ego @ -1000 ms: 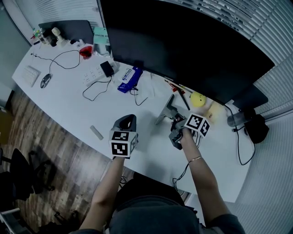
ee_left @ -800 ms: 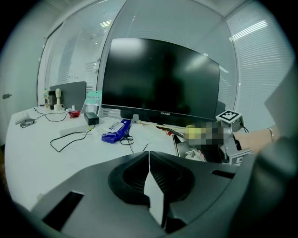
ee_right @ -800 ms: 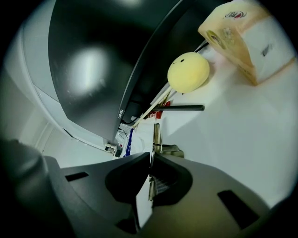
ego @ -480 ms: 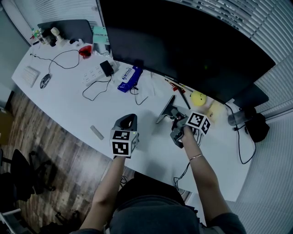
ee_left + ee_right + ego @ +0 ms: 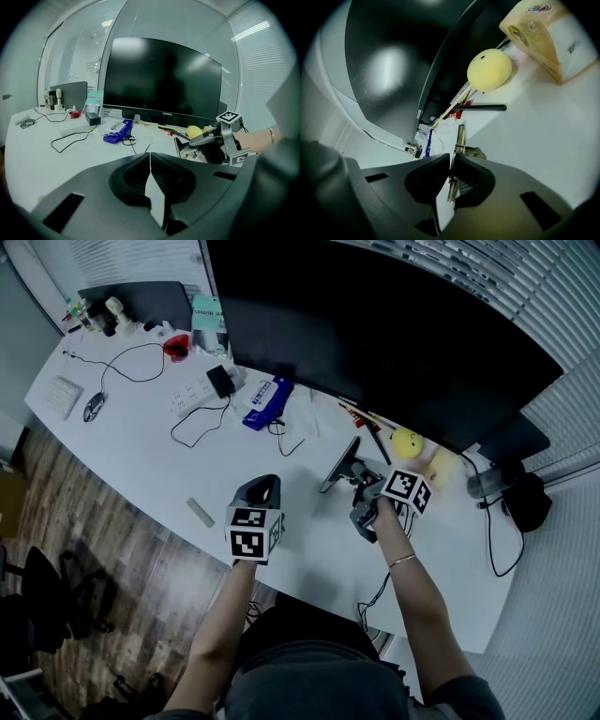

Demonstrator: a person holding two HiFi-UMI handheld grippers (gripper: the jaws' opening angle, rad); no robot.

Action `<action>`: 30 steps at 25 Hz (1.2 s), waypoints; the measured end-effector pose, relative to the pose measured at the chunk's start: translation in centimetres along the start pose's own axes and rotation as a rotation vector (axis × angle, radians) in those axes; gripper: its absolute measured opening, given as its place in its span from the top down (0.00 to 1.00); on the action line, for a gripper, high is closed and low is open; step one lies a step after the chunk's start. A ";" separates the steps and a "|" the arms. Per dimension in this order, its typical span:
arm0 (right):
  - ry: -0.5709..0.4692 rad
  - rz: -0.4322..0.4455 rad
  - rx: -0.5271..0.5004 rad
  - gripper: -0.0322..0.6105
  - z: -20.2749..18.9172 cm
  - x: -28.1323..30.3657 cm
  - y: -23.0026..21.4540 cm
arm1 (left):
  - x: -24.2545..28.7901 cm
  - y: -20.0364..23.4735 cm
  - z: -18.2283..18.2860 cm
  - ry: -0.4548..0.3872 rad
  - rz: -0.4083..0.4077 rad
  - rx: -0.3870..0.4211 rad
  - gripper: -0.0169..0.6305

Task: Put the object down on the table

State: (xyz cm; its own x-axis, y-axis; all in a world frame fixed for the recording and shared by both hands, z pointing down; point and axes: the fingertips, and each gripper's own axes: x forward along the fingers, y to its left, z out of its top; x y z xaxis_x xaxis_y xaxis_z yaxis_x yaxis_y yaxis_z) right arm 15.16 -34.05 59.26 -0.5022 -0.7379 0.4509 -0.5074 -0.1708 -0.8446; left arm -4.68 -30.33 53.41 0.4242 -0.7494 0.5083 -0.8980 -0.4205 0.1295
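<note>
A thin grey metal stand point(image 5: 338, 466) rests tilted on the white table point(image 5: 141, 460) in front of the monitor. In the right gripper view its metal edge point(image 5: 459, 140) runs up between the jaws of my right gripper point(image 5: 452, 161). These jaws have just been opening; they stand a sliver apart with the metal strip still between them. In the head view the right gripper point(image 5: 362, 487) sits right behind the stand. My left gripper point(image 5: 265, 486) hovers over the table to the left, shut and empty point(image 5: 150, 161).
A big dark monitor point(image 5: 375, 334) spans the back of the table. A yellow ball point(image 5: 489, 69), a black pen point(image 5: 480, 108) and a tissue pack point(image 5: 543, 33) lie just beyond the stand. A blue packet point(image 5: 266, 401), a power strip point(image 5: 192, 393) and cables are at the left.
</note>
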 end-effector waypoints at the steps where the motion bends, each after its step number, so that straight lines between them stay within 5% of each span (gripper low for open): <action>1: 0.000 -0.001 -0.002 0.90 0.0 0.0 0.0 | 0.0 0.0 0.0 0.000 0.000 0.000 0.94; 30: -0.006 0.008 0.000 0.72 -1.4 -1.6 0.9 | -1.5 -0.3 -0.4 -0.009 -0.024 0.010 0.94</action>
State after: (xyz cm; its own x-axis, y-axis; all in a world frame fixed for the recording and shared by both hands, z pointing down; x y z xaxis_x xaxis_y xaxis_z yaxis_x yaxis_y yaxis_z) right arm 14.50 -32.08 58.14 -0.5022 -0.7430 0.4424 -0.5031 -0.1650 -0.8483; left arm -5.08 -28.84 52.99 0.4464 -0.7440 0.4972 -0.8865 -0.4433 0.1326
